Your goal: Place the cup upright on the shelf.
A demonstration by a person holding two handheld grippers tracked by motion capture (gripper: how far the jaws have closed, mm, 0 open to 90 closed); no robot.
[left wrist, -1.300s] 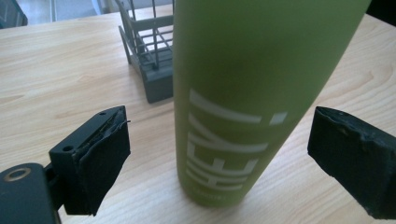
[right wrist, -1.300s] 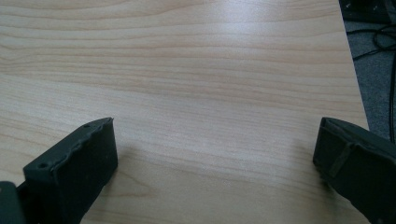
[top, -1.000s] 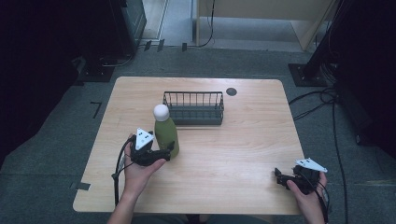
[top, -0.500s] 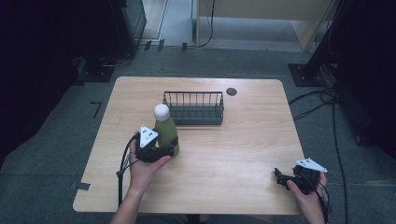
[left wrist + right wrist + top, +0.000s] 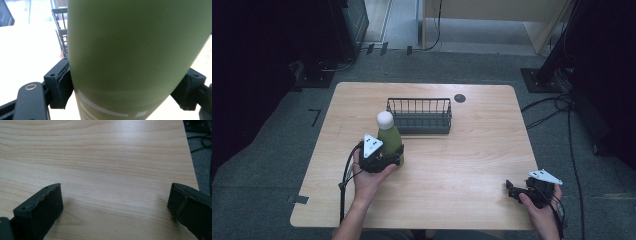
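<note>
A green bottle with a round white cap stands upright on the wooden table, just in front of a black wire basket. My left gripper grips the bottle's lower body from the near side. In the left gripper view the bottle stands between the jaws, and both pads press against its sides. My right gripper rests low at the table's front right corner, open, with bare wood between its jaws.
The basket shows behind the bottle's left side. A dark round grommet sits near the table's far edge. Cables and dark equipment stands lie on the floor around the table.
My left gripper has slid right and forward to the bottle, and its jaws now hold the bottle's body. The right gripper has stayed still.
</note>
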